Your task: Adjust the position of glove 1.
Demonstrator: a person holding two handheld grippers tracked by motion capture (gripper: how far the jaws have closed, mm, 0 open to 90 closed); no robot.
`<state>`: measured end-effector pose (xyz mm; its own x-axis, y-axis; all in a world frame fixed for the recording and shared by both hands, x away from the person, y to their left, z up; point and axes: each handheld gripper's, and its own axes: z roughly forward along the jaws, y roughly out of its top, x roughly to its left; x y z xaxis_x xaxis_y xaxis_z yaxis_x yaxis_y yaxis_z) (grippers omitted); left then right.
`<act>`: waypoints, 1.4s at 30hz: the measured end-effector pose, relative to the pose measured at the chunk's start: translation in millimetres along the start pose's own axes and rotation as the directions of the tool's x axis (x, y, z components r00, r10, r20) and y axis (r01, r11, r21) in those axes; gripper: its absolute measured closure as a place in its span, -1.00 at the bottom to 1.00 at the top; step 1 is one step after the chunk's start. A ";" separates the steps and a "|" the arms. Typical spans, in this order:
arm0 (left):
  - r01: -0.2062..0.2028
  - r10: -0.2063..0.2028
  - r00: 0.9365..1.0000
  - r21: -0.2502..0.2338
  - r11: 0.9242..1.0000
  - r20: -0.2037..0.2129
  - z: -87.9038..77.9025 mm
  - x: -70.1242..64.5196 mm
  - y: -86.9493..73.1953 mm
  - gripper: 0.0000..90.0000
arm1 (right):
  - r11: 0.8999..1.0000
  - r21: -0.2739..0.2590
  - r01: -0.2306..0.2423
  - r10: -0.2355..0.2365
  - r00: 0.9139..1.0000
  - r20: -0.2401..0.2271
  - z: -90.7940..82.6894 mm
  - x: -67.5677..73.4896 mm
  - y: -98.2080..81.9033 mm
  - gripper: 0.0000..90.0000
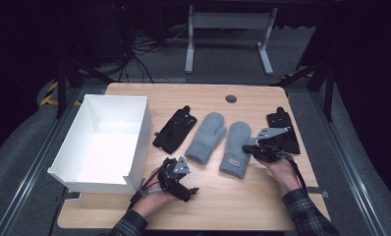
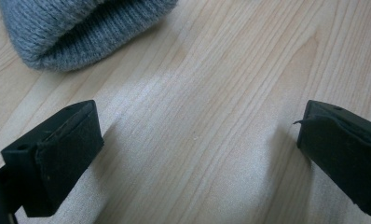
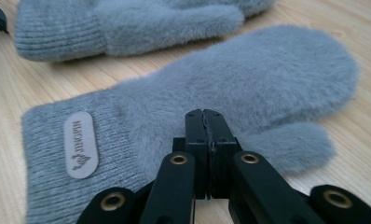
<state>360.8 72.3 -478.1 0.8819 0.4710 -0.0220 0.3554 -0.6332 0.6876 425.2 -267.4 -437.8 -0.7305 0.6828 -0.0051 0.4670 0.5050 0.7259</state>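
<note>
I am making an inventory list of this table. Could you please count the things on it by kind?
Fluffy grey knitted mittens: 2
Flat black gloves: 2
Open white rectangular box: 1
Total: 5

High view: table point(image 1: 218, 196) evenly lit from above; surrounding room dark, detail lost in the black corners. White box point(image 1: 85, 142) interior is the brightest area, near overexposed. Overall picture soft, low resolution.

Left gripper view: wood grain sharp mid-frame; a pale sheen crosses the tabletop diagonally. Near jaws slightly soft. Faint shadows lie beside each jaw.

Right gripper view: the near mitten point(image 3: 211, 93) fairly crisp at the label; the far mitten point(image 3: 127, 23) and the jaw linkage at the bottom edge are blurred. Soft shadows under the mittens.
</note>
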 end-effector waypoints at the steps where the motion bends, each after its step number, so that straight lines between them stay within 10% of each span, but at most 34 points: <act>1: 0.000 0.000 1.000 0.000 1.000 0.000 0.0 0.0 0.0 -1.00 | 1.000 0.005 0.001 -0.001 1.000 0.002 2.3 -0.3 -0.3 1.00; 19: 0.001 -0.001 1.000 0.002 1.000 -0.001 0.0 0.0 0.2 -1.00 | 0.997 0.074 -0.016 0.017 1.000 -0.004 7.4 11.3 -7.9 1.00; 42: 0.000 0.000 1.000 0.002 1.000 -0.001 -0.1 0.1 0.2 -1.00 | 0.993 0.099 0.061 -0.050 0.993 -0.109 -9.2 90.8 -18.3 1.00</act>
<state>360.9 72.3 -477.9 0.8814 0.4719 -0.0215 0.3565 -0.6344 0.6859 345.8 -219.5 -445.2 -0.8028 0.5954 0.0335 0.4688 0.5954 0.6524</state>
